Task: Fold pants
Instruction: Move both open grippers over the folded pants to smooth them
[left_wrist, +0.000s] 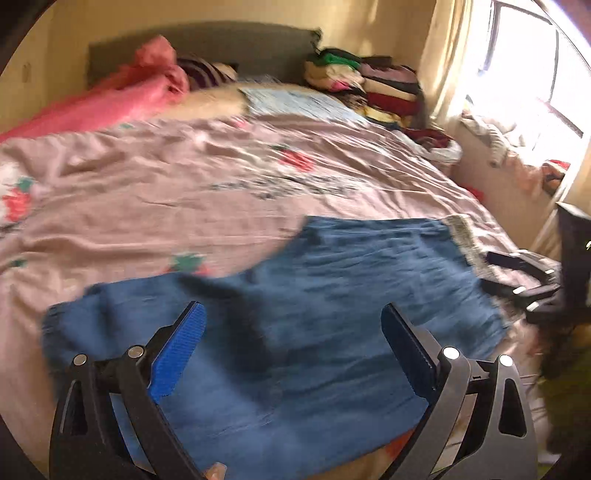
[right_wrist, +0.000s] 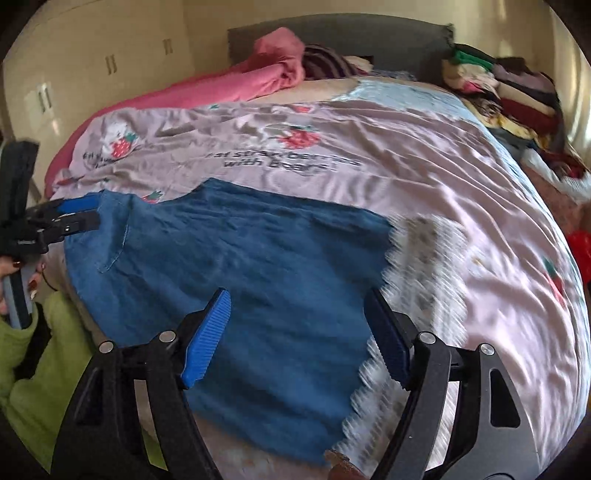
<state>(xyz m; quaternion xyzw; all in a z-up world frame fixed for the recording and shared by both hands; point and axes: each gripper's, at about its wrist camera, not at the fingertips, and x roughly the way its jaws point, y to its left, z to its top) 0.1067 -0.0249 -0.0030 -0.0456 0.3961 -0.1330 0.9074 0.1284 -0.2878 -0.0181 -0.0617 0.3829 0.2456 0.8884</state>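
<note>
A bedroom with cream walls and a bright window (left_wrist: 532, 66) holds a wide bed with a grey padded headboard (right_wrist: 343, 37). Pale cream wardrobe doors (right_wrist: 92, 74) stand along the far side in the right wrist view. Over the bed lies a wrinkled mauve-pink satin cover (right_wrist: 424, 155) printed with strawberries and dark lettering. A rumpled pink blanket (left_wrist: 110, 99) trails along its far edge up to the headboard, and a stack of folded clothes in many colours (left_wrist: 373, 85) sits at the head corner nearest the window.

The blue denim pants (right_wrist: 240, 266) lie flat on the cover at the near edge of the bed, folded into a broad panel, with a fringe of white lace trim (right_wrist: 417, 258) along one side.

The left gripper (left_wrist: 291, 343), black with ribbed blue pads, hovers over the denim with its jaws spread wide and nothing between them. The right gripper (right_wrist: 297, 332) hangs above the lace-edged end of the pants, its jaws also apart and empty; no pad touches the cloth. In the right wrist view a hand (right_wrist: 14, 280) in a lime-green sleeve (right_wrist: 33, 362) grasps the left gripper's handle.
</note>
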